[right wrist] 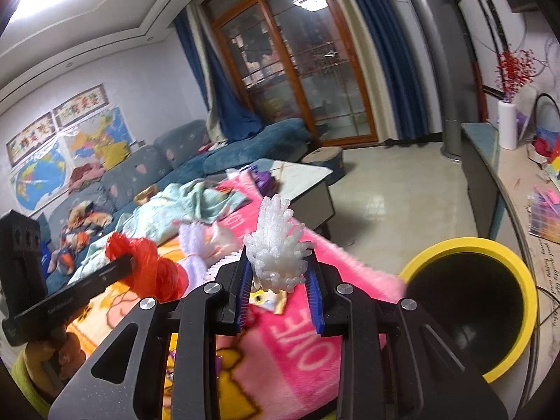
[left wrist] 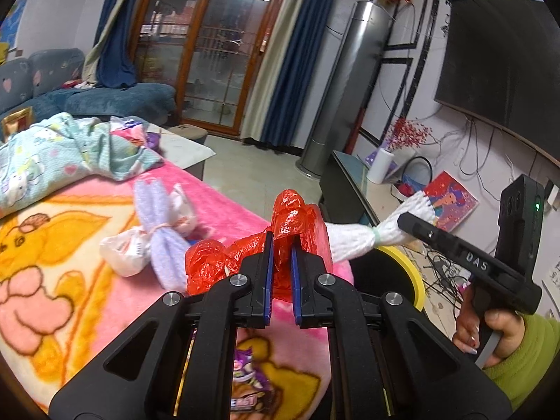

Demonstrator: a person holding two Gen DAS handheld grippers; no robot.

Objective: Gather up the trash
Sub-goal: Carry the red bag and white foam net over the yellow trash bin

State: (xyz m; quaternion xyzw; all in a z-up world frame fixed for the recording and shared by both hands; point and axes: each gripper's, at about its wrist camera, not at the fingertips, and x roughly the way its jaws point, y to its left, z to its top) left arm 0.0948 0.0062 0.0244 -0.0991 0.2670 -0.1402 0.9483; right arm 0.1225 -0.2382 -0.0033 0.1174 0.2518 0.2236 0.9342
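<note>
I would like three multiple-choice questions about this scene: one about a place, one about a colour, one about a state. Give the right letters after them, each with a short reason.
1. Where is the bin relative to the pink blanket?
A. On top of it
B. Beside its edge, on the right gripper's side
C. On the sofa

2. What colour is the bin's rim?
A. Yellow
B. Blue
C. White

3. What is the state of the left gripper?
A. Open and empty
B. Shut on the red plastic bag
C. Shut on a bottle

Answers:
1 B, the bin stands off the blanket's edge in the right wrist view.
2 A, the ring around the dark inside is yellow.
3 B, red plastic is pinched between its fingers.
</note>
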